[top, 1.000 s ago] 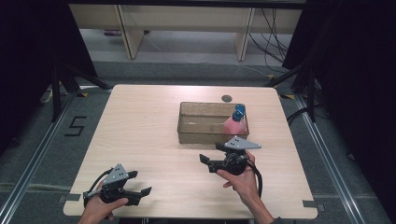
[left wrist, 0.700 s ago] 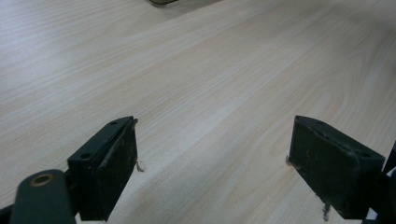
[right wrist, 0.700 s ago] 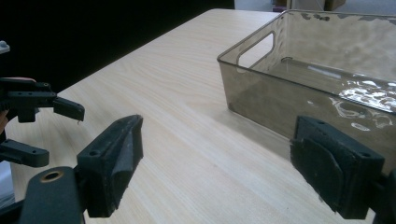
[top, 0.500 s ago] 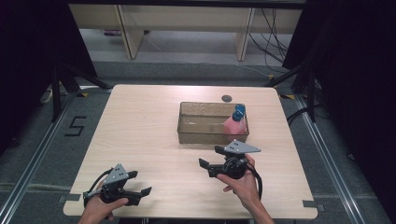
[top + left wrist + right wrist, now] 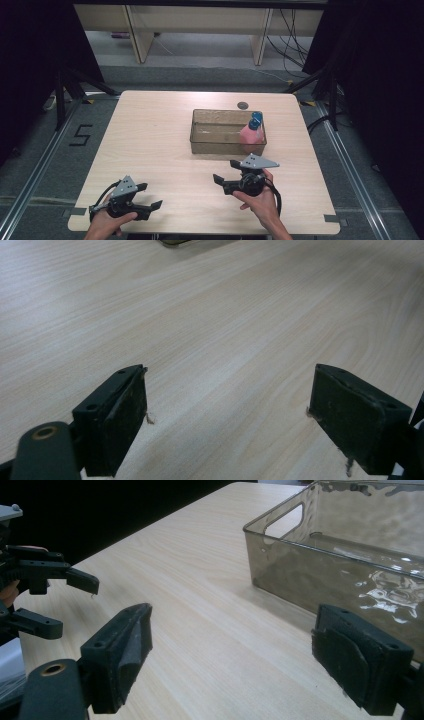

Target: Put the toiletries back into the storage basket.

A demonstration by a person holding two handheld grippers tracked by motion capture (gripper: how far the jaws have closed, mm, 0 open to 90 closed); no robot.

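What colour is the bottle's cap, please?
Blue cap on the pink bottle; clearest in the high view.

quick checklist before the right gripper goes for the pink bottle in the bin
1. Right gripper open: ok, jaws wide apart with nothing between them.
2. Left gripper out of the way: ok, open at the table's near left corner.
3. Pink bottle reachable: ok, it stands at the right end of the clear bin.
4. Bottle cap tight: cannot tell.
5. Right gripper aimed at bottle: not ok, it points left, toward the left gripper.
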